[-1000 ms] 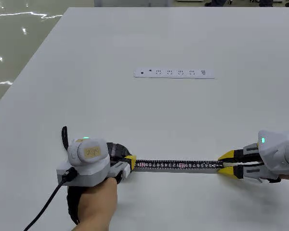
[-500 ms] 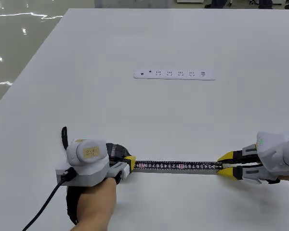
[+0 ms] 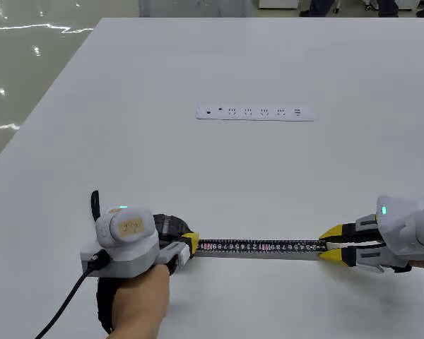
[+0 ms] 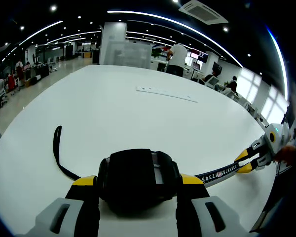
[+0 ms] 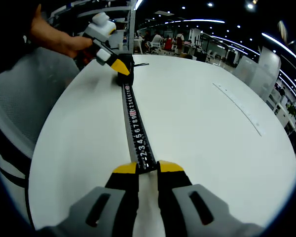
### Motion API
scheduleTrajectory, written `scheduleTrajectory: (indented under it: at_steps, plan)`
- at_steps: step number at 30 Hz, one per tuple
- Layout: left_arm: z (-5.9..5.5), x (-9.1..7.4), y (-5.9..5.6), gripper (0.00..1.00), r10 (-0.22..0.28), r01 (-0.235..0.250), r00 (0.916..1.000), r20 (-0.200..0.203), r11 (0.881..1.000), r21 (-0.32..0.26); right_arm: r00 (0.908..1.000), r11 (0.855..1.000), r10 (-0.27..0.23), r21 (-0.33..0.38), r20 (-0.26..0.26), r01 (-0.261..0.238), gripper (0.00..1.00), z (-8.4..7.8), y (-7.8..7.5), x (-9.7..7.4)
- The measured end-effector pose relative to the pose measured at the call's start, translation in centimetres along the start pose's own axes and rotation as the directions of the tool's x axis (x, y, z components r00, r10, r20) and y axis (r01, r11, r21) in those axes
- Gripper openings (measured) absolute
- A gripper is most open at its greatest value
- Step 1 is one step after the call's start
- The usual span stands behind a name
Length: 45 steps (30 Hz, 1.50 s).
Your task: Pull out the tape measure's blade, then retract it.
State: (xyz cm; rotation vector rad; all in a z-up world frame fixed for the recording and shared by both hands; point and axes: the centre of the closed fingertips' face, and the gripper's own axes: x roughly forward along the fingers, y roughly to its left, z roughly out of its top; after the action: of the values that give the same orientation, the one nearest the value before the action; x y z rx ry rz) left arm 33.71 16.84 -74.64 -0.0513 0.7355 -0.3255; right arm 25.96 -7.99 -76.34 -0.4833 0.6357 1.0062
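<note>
Clamps the black tape measure case (image 4: 138, 173) between the yellow-tipped jaws of the left gripper (image 3: 186, 245), jaws set about as wide as the case and pressing on its two sides; rests that case on the white counter (image 3: 233, 183), near the front edge and toward the left in the head view; grasps the left gripper from behind with a bare hand (image 3: 138, 300), a black cable (image 3: 63, 307) trailing off the gripper's back toward the lower left; pinches the far end of the blade (image 3: 261, 246) with the right gripper (image 3: 331, 244), jaws narrow, nearly together on the blade's tip; holds the blade drawn out in a straight line between the two grippers, low over the counter (touching it or just above, cannot tell), printed numbers facing up, red marks among them; lets the case's black wrist strap (image 4: 56, 148) lie in a loop on the counter just beside the case, on its left; has a white power strip (image 3: 255, 112) lying flat farther back on the counter, well apart from the tape and both grippers.
</note>
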Motion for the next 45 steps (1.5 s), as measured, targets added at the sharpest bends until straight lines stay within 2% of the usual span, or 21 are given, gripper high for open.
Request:
scheduleTrajectory:
  at_steps: [31, 45]
  plan:
    - [-0.1, -0.1, -0.2, 0.58, -0.008, 0.008, 1.0, -0.002, 1.0, -0.014, 0.9999, 1.0, 0.007, -0.002, 0.015, -0.007, 0.12, 0.5, 0.2, 0.5]
    - [-0.1, -0.1, -0.2, 0.58, -0.012, 0.012, 0.9999, -0.002, 1.0, -0.019, 0.9996, 1.0, 0.016, -0.003, 0.025, -0.016, 0.12, 1.3, 0.5, 1.1]
